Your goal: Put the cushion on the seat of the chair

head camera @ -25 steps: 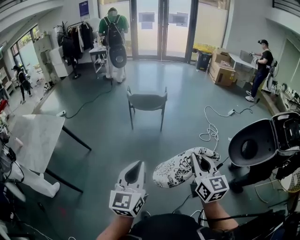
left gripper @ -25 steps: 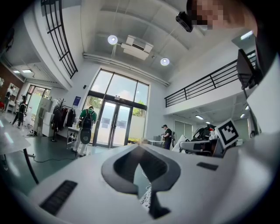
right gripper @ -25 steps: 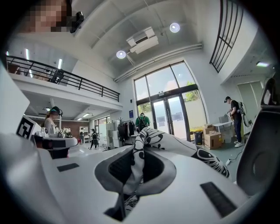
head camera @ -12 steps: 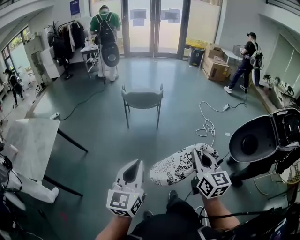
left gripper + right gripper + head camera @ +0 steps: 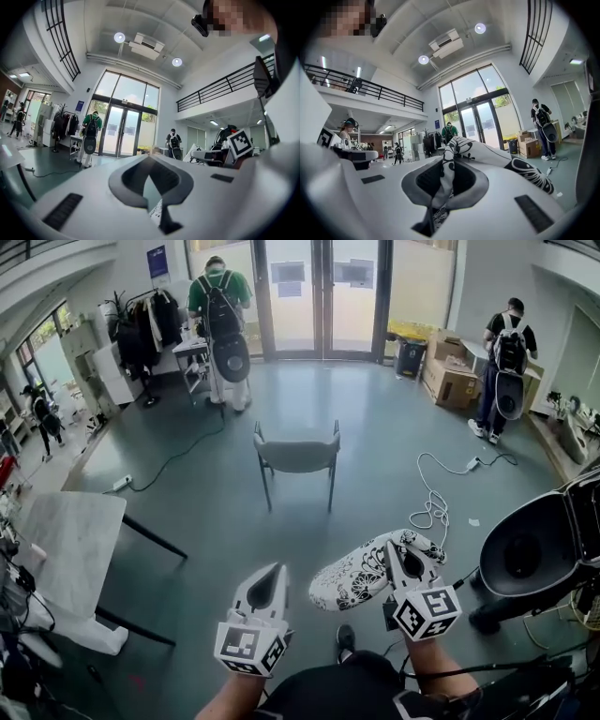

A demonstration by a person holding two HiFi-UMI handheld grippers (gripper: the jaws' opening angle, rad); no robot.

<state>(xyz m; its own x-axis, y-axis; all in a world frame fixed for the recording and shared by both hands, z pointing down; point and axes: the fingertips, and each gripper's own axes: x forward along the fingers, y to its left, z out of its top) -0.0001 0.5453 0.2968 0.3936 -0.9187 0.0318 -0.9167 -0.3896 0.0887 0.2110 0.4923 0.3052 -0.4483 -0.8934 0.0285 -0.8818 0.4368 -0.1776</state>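
Chair (image 5: 297, 454) nearer; cushion (image 5: 359, 575) partly hidden

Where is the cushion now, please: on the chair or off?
Off: the right gripper holds the cushion; the chair seat is bare.

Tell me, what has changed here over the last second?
The person in black by the boxes at the right has turned their back to us. The wearer is stepping forward: a shoe now shows below the cushion. Unchanged: the right gripper stays shut on the cushion, the left gripper stays shut and empty, and the chair stands bare.
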